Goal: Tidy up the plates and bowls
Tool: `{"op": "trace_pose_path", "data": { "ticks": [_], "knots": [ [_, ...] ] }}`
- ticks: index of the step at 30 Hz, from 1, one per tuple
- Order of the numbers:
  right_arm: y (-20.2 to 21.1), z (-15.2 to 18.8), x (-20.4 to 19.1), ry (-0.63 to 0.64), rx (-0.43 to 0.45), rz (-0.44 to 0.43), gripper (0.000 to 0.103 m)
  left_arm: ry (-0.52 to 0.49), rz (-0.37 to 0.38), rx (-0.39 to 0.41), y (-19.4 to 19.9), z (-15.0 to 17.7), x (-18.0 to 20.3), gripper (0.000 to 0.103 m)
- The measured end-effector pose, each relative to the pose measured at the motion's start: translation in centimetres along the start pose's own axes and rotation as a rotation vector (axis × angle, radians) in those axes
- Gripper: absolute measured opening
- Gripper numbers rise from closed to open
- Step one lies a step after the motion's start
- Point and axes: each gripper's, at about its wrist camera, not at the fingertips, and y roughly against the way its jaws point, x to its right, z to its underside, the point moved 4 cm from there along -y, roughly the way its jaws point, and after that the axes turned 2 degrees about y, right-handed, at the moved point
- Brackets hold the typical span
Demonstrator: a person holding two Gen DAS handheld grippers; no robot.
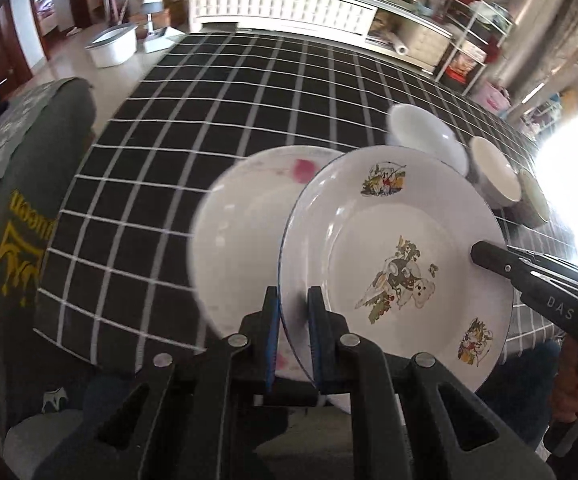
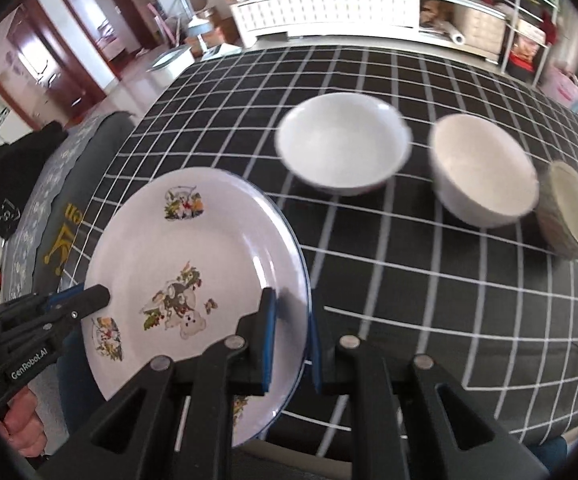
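Note:
A white plate with cartoon prints and a thin blue rim [image 1: 401, 216] [image 2: 209, 248] hangs above the table, tilted, held from both sides. My left gripper [image 1: 293, 296] is shut on its left rim, and in the right wrist view the left gripper [image 2: 103, 294] shows at the plate's far edge. My right gripper [image 2: 291, 304] is shut on the opposite rim; its upper finger [image 1: 485, 258] lies on the plate's face. A second white plate with pink marks [image 1: 245, 224] lies on the cloth below, partly hidden. Three bowls stand in a row: white [image 2: 345, 144], white [image 2: 485, 172], beige-sided [image 2: 569, 208].
A black tablecloth with a white grid [image 1: 209, 100] [image 2: 409, 280] covers the table. A grey cover with yellow print [image 1: 21, 240] lies at the left table edge. A white cabinet [image 1: 281, 8] and a shelf rack [image 1: 477, 40] stand beyond the far edge.

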Motion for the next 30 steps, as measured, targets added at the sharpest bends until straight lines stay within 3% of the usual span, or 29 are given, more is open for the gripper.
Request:
{"op": "trace_pose_path", "data": {
  "ticks": [12,30],
  "knots": [
    [-2.9,-0.7,-4.3,0.077,-0.057,0.023,0.019,0.068,-0.040,-0.028,-0.9,0.8,-4.4,0.012],
    [-4.6,-1.9,-4.4,0.073,-0.101,0.059,0.020,0.083,-0.066,-0.052,-2.9,-1.2,-5.2,0.013]
  ]
}}
